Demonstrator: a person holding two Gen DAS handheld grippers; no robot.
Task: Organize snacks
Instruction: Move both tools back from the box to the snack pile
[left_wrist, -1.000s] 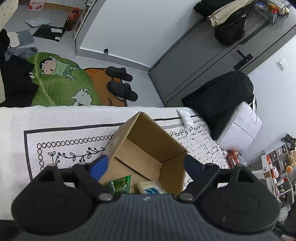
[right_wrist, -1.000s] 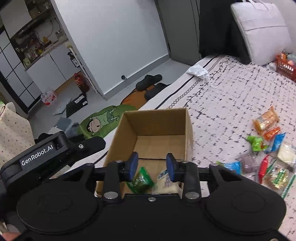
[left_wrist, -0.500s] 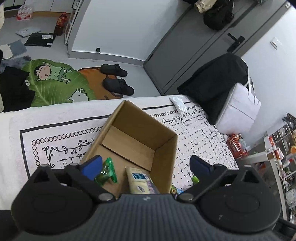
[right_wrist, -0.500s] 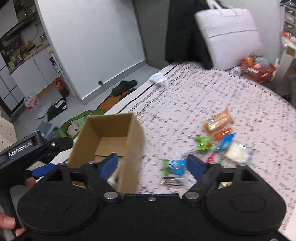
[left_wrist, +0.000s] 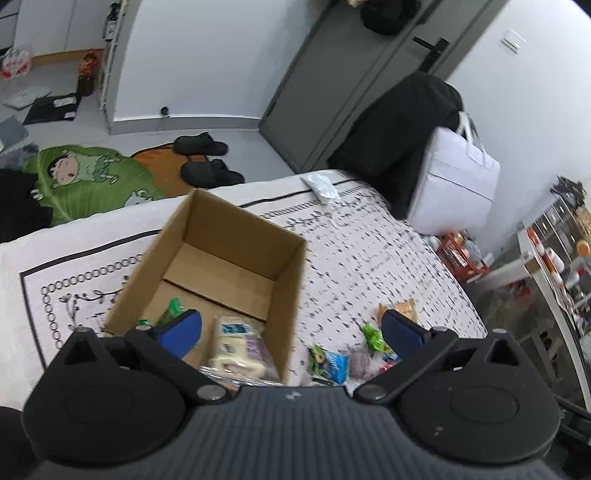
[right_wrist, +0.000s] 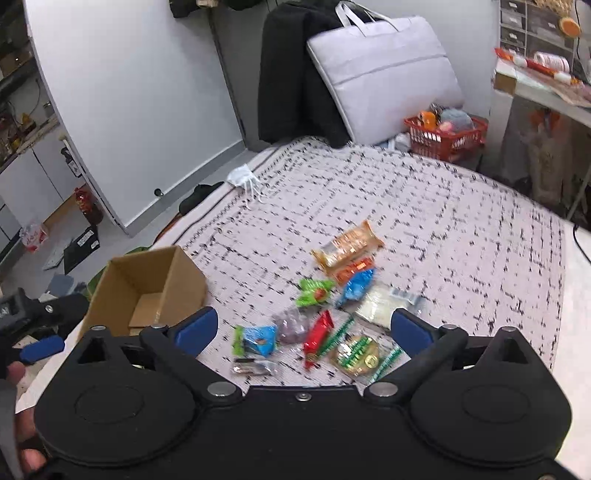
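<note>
An open cardboard box (left_wrist: 236, 236) stands on the patterned bed cover; it also shows at the left of the right wrist view (right_wrist: 184, 280). Inside lie a green packet (left_wrist: 171, 310) and a pale cream packet (left_wrist: 236, 345). My left gripper (left_wrist: 291, 330) is open and empty above the box's near right corner. Several loose snacks lie on the cover right of the box: an orange-brown packet (right_wrist: 347, 243), a green one (right_wrist: 314, 291), a blue one (right_wrist: 356, 288), a red stick (right_wrist: 317, 338). My right gripper (right_wrist: 303, 328) is open and empty above them.
A white face mask (right_wrist: 242, 175) lies at the cover's far edge. A grey bag (right_wrist: 384, 77) and black coat lean beyond the bed, with a red basket (right_wrist: 443, 138) beside. Slippers (left_wrist: 201, 144) and a cartoon mat lie on the floor past the box.
My right gripper has opened and swung right, from over the box to over the snack pile. A cream packet now lies in the box. My left gripper shifted right, staying open.
</note>
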